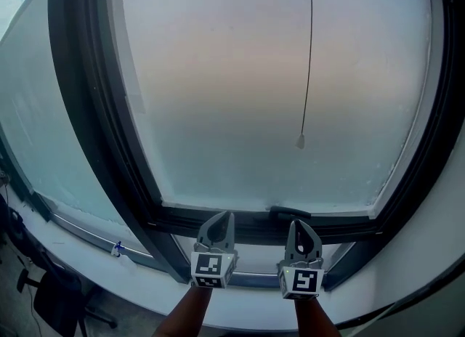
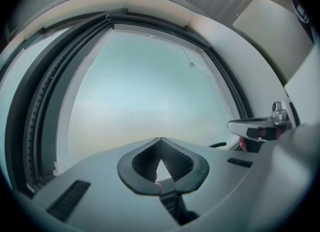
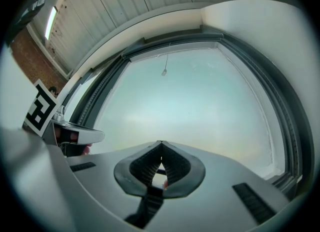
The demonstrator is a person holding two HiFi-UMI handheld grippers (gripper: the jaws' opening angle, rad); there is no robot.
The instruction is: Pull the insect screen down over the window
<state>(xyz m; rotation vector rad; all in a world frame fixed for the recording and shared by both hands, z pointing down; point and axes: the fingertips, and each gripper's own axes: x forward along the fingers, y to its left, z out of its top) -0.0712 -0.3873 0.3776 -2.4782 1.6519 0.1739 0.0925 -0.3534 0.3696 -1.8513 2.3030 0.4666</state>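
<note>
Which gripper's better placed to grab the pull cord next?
Right, probably. The right gripper sits almost straight below the pull cord; the left gripper is off to the side. Both are shut and empty, so it must open first.

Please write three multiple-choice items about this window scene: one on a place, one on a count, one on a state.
1. Where does the cord end?
A. in front of the pane
B. in a gripper's jaws
C. out of view

2. How many grippers show in the head view?
A. one
B. two
C. three

3. How do the jaws stand?
A. both pairs shut, empty
B. both pairs wide open
C. shut on the cord

Key:
1 A, its knob hangs free before the glass.
2 B, the left gripper and the right gripper show side by side at the bottom.
3 A, each gripper view shows the tips together with nothing between them.
</note>
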